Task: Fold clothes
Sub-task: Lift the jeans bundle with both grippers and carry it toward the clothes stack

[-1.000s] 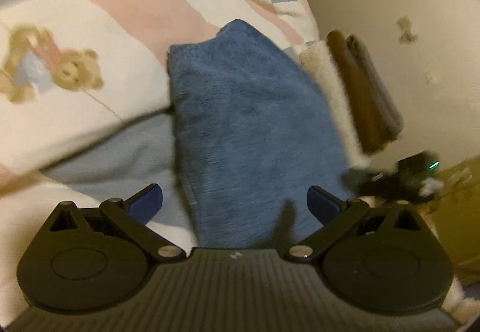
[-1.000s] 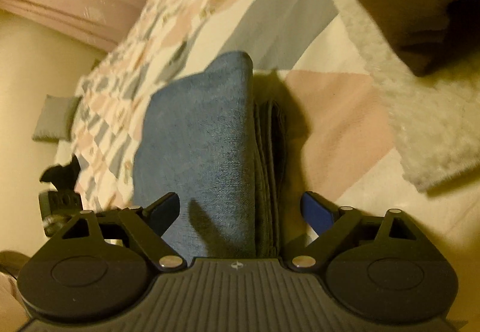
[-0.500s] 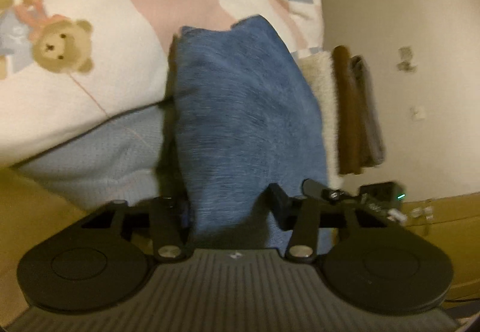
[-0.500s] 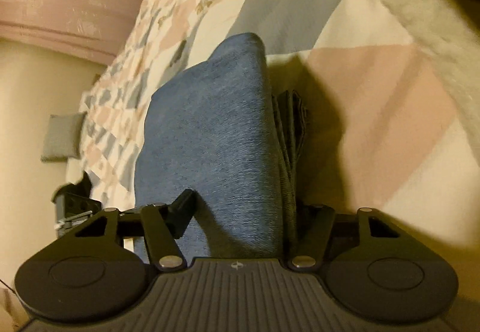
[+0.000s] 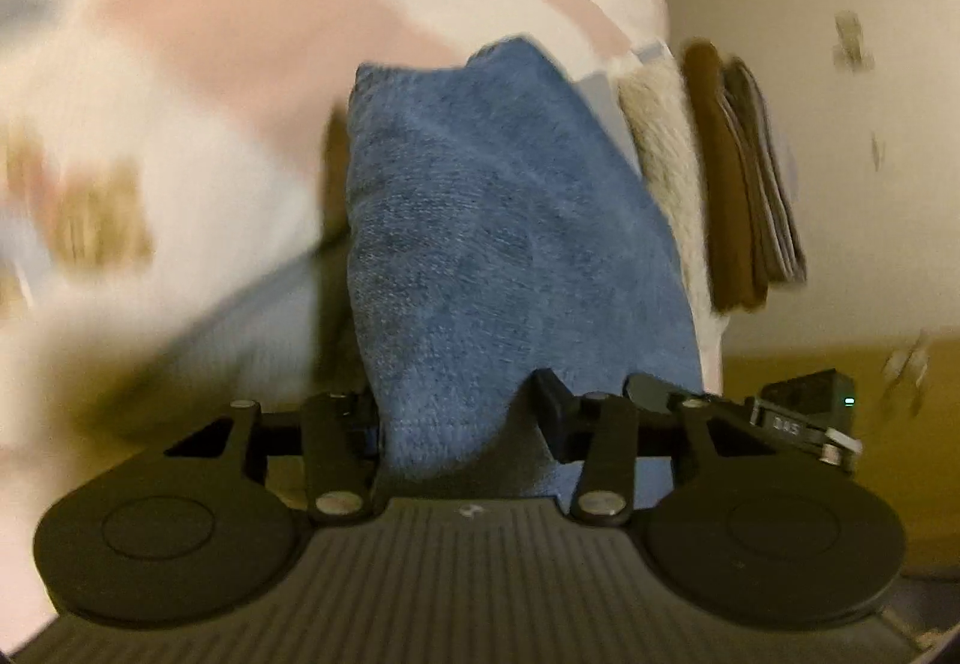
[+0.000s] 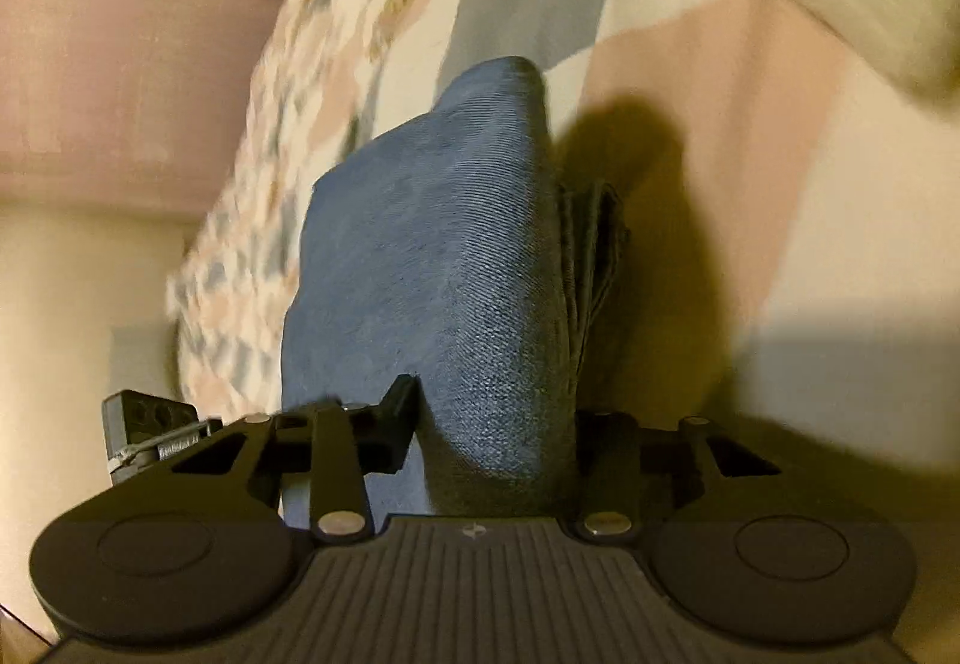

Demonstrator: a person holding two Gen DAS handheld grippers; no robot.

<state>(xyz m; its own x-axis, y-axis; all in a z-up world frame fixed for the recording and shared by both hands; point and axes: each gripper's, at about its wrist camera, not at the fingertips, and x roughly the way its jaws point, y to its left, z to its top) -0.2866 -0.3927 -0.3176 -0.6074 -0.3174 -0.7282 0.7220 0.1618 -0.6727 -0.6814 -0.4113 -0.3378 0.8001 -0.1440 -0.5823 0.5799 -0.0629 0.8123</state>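
Folded blue denim (image 5: 516, 244) now lifted, both claws clamped.

Blue denim garment (image 5: 492, 244) lies on a pink, grey and cream patchwork bedspread (image 6: 690, 81).
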